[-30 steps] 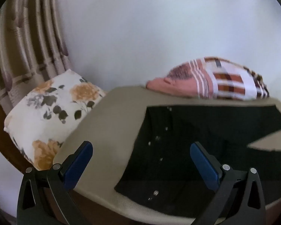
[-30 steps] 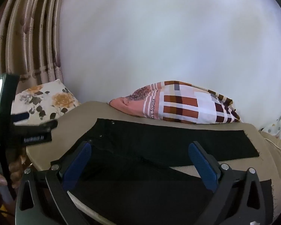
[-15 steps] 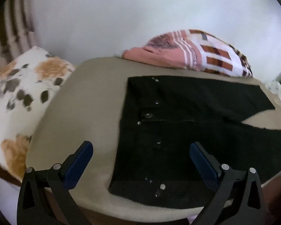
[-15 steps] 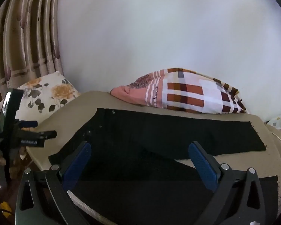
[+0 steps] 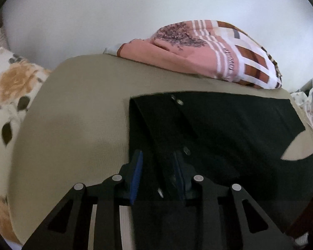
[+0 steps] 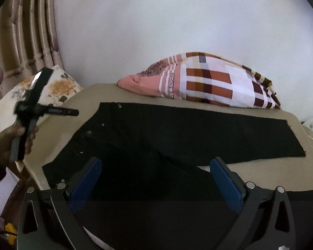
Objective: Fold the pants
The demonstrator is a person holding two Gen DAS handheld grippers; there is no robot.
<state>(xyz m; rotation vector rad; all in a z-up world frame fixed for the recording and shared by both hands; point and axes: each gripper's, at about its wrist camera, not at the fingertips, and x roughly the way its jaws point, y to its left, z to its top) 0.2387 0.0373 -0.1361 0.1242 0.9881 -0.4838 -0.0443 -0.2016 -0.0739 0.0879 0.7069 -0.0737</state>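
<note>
While left gripper point(image 5: 157, 166) pinches the black pants point(image 5: 229, 129) waistband and right gripper point(image 6: 156, 179) hovers wide open, empty: risk, thin bite slipping when lifted, one leg dragging askew.

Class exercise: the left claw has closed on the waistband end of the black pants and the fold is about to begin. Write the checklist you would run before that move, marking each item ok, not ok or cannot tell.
1. Left claw shut on the waistband of the black pants: ok, jaws nearly together with cloth between.
2. Grip takes both fabric layers: cannot tell, the cloth is too dark.
3. Right claw has hold of the pants: not ok, jaws wide open above the near leg.
4. Legs laid flat on the tan surface: ok, spread in a V.
5. Far side free for the fold: ok, the plaid pillow lies beyond the far leg.
</note>
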